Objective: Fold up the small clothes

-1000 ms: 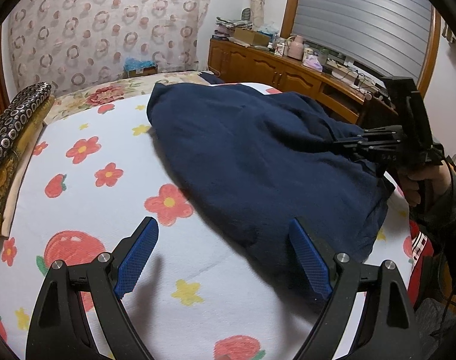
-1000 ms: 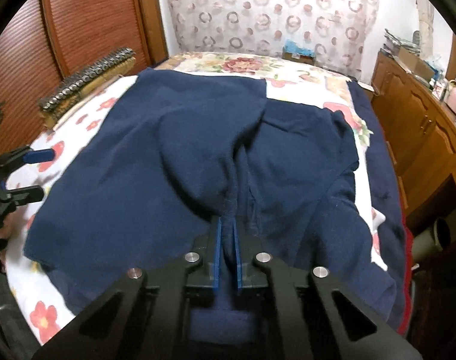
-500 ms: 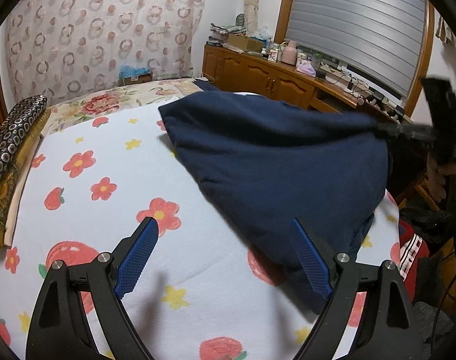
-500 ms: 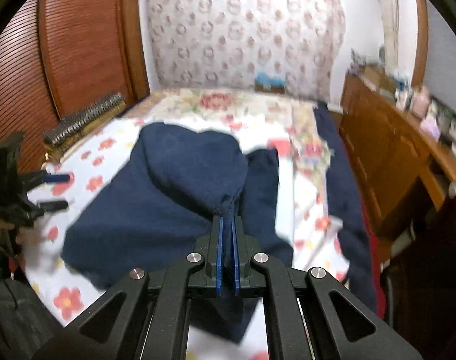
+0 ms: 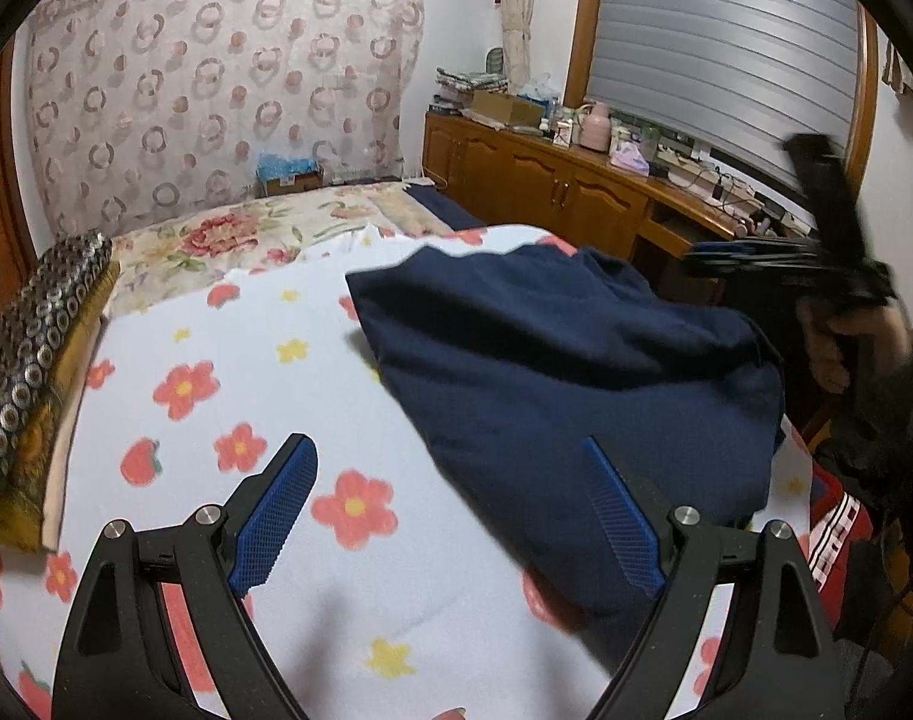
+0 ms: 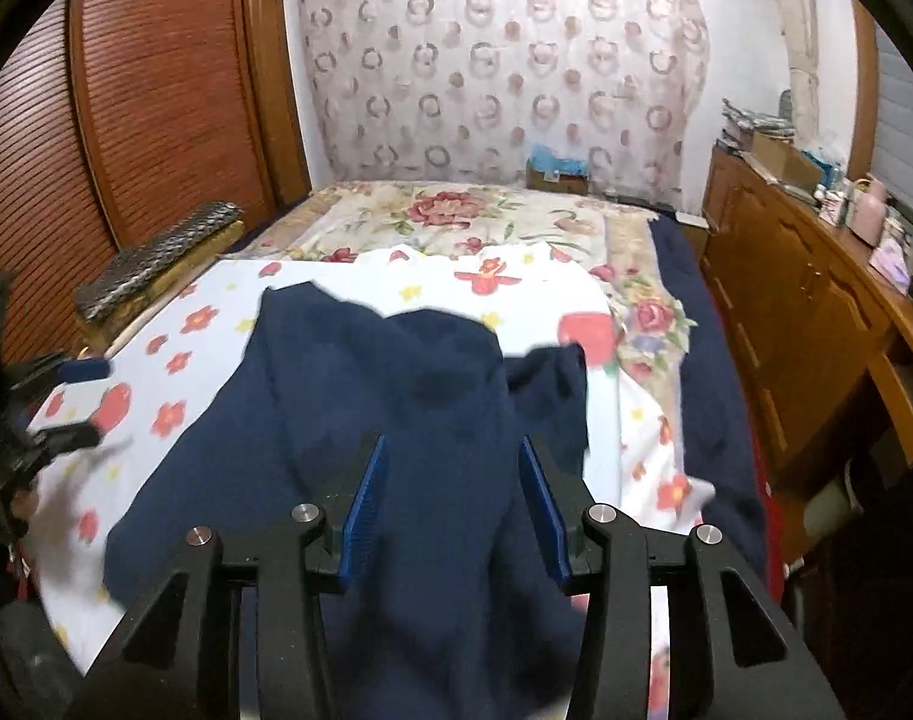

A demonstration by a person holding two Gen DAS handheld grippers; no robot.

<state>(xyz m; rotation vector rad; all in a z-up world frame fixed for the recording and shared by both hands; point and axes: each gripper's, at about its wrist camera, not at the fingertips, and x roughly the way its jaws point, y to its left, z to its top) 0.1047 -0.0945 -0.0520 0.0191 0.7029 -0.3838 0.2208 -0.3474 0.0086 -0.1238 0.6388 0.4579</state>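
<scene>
A dark navy garment (image 5: 576,372) lies bunched on the flowered white bedsheet (image 5: 228,360); it also shows in the right wrist view (image 6: 396,420). My left gripper (image 5: 450,516) is open and empty, hovering over the sheet at the garment's near left edge. My right gripper (image 6: 453,498) is open above the garment's near part, with no cloth between its blue pads. The right gripper also shows blurred at the far right of the left wrist view (image 5: 732,252). The left gripper shows at the left edge of the right wrist view (image 6: 66,396).
A patterned pillow (image 5: 30,348) lies along the bed's left side. A wooden cabinet (image 5: 546,180) with clutter stands right of the bed under a shuttered window. A wooden wardrobe (image 6: 126,108) stands on the other side. A floral cover (image 6: 456,216) lies at the bed's far end.
My right gripper lifted the garment, pulled it toward the bed's near edge, then opened and let it drop. The garment now lies in a smaller heap. My left gripper stayed open.
</scene>
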